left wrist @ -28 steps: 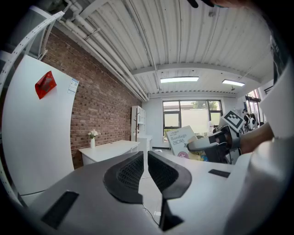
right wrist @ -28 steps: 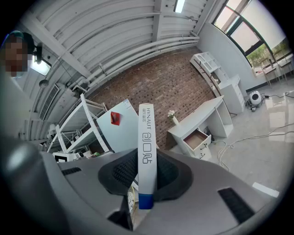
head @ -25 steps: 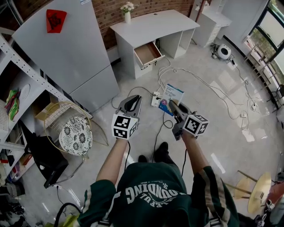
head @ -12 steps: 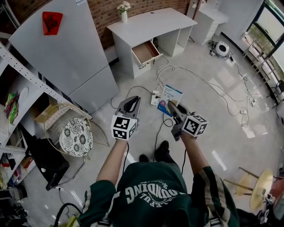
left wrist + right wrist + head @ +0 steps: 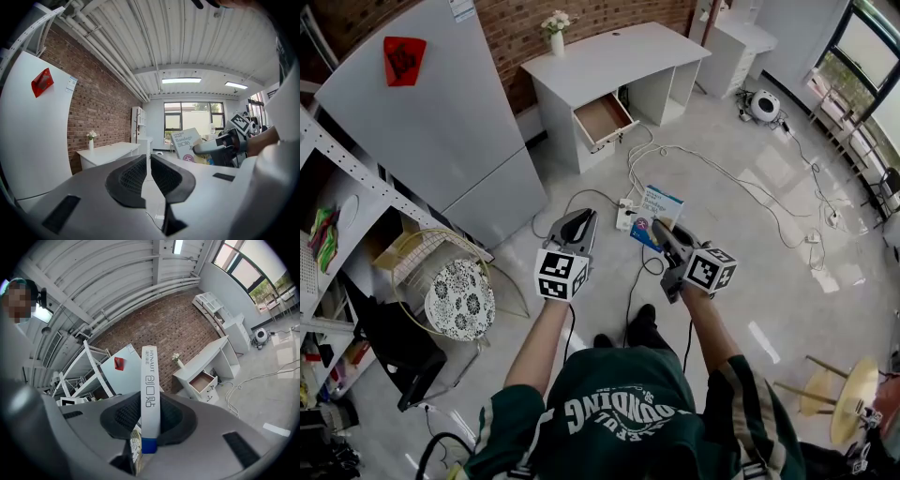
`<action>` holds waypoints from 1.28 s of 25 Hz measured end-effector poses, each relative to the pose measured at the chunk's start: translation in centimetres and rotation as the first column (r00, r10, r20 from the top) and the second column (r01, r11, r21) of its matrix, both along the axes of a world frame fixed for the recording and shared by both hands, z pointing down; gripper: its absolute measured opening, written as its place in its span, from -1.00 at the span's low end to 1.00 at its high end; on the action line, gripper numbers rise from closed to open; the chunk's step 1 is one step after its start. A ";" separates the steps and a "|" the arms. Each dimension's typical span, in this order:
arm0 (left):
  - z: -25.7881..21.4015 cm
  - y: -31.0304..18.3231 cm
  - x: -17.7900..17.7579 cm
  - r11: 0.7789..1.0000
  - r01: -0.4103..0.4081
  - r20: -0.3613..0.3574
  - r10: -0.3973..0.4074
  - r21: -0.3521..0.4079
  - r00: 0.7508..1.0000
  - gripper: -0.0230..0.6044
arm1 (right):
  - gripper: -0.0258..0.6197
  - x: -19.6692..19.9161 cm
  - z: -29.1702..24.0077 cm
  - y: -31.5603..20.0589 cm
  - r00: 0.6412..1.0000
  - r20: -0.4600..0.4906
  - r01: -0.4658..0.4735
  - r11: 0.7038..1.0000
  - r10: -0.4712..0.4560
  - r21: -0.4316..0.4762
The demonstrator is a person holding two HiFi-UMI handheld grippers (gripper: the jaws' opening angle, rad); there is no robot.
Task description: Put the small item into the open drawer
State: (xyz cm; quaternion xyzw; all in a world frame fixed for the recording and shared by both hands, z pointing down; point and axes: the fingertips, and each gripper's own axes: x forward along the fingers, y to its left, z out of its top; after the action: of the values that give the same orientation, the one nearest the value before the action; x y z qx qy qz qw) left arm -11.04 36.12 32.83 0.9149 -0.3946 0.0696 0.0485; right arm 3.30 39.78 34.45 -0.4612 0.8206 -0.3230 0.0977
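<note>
My right gripper (image 5: 659, 229) is shut on a flat white and blue bandage box (image 5: 659, 214), held out in front of me above the floor; in the right gripper view the box (image 5: 150, 394) stands edge-on between the pads. My left gripper (image 5: 572, 225) is beside it at the same height, its jaws nearly together with nothing between them (image 5: 148, 174). The open drawer (image 5: 602, 118) sticks out of a white desk (image 5: 609, 56) some way ahead, against the brick wall; it also shows in the right gripper view (image 5: 203, 382).
A tall white fridge (image 5: 441, 122) stands left of the desk. White cables and a power strip (image 5: 626, 214) lie on the floor between me and the desk. A gold wire basket with a patterned cushion (image 5: 459, 298) and metal shelves (image 5: 328, 234) are at the left.
The desk and drawer have shifted slightly up and left in the head view. Both grippers keep their places and the box stays gripped.
</note>
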 end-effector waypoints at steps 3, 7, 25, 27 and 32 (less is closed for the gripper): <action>0.0 -0.6 0.5 1.000 -0.004 0.003 0.004 0.002 1.000 -0.80 | -0.62 0.4 0.1 -0.6 1.000 0.005 0.001 1.000 -0.001 0.002; 0.4 -1.9 1.9 1.000 -0.010 0.011 0.010 -0.005 1.000 -0.79 | -0.62 1.4 0.3 -1.7 1.000 0.015 0.006 1.000 -0.006 -0.002; 0.7 -9.7 11.3 0.999 0.022 0.029 -0.021 -0.027 0.999 -0.79 | -0.62 9.9 0.9 -9.5 0.997 0.038 0.069 0.997 -0.068 -0.030; 0.9 -10.3 12.4 0.999 0.036 0.031 -0.035 -0.027 0.999 -0.79 | -0.62 10.9 1.0 -10.1 0.996 0.042 0.085 0.996 -0.084 -0.029; 1.0 -11.3 14.4 0.997 0.074 0.035 -0.073 -0.032 0.997 -0.79 | -0.62 13.1 1.3 -11.4 0.991 0.049 0.125 0.991 -0.124 -0.037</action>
State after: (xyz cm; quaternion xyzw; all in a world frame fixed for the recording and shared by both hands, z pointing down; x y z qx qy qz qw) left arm 3.41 24.86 33.86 0.8975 -0.4277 0.0896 0.0597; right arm 16.40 28.39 35.77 -0.4034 0.8387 -0.3554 0.0870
